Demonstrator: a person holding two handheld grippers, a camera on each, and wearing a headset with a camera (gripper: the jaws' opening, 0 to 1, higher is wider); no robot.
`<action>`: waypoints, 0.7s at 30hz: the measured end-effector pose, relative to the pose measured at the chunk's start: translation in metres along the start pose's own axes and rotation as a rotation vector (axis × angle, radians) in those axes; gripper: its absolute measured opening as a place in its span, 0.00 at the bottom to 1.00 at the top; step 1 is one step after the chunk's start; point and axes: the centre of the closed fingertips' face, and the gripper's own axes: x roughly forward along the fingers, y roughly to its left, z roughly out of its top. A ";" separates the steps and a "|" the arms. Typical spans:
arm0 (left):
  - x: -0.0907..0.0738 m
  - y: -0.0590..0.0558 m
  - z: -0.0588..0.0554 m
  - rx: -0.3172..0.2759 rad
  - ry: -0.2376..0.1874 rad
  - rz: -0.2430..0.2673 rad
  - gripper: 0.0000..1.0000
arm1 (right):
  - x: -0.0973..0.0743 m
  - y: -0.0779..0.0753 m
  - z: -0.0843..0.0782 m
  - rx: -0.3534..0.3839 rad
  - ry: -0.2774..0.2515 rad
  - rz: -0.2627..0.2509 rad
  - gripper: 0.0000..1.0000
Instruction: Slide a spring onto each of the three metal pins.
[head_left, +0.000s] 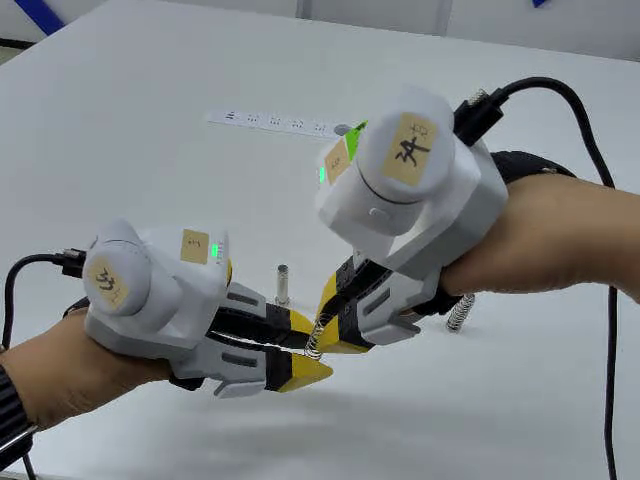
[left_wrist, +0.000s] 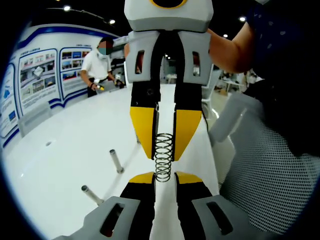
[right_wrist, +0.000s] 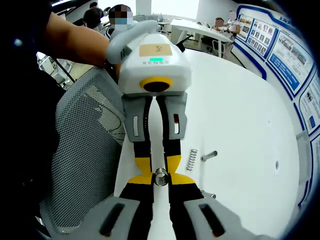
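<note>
Left hand (head_left: 60, 375) reaches in from 8 o'clock in the head view, wrapped round the left gripper (head_left: 318, 347). This gripper lies near level over the bench (head_left: 150, 180), jaws aimed toward 3 o'clock. Right hand (head_left: 550, 235) reaches in from 3 o'clock and carries the right gripper (head_left: 326, 328) higher and pitched down, jaws aimed toward 7 o'clock. The two sets of jaws meet nose to nose at centre frame.

Spring (head_left: 314, 342) sits at that meeting point, off the bench. In the left gripper view its long axis runs 12 to 6, in line with both grippers' jaws. The right gripper view shows it end-on, an open ring of coil.

Right gripper: jaws set to the spring's width, yellow pads (left_wrist: 142, 130) against the coils along most of its length.
Left gripper: jaws narrow, tips flanking the spring's near end. Whether they touch it cannot be told.

Metal pin (head_left: 282, 283) stands upright on the bench at 11 o'clock of the held spring, near it. The left gripper view shows two pins (left_wrist: 116, 161) (left_wrist: 92, 195) upright at 8 o'clock of the spring. Second spring (head_left: 458, 312) lies on the bench at 3 o'clock of the jaw tips, just below the right hand. Power strip (head_left: 280, 122) lies at 12 o'clock, well apart.
</note>
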 end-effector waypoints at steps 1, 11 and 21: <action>-0.001 0.000 0.000 -0.002 0.000 0.001 0.16 | -0.001 -0.001 0.000 0.002 0.002 -0.001 0.11; -0.016 0.009 0.001 -0.031 -0.021 0.049 0.20 | -0.015 -0.016 -0.013 0.015 0.028 -0.035 0.11; -0.031 0.016 -0.004 -0.072 -0.037 0.108 0.31 | -0.033 -0.041 -0.029 0.051 0.052 -0.084 0.11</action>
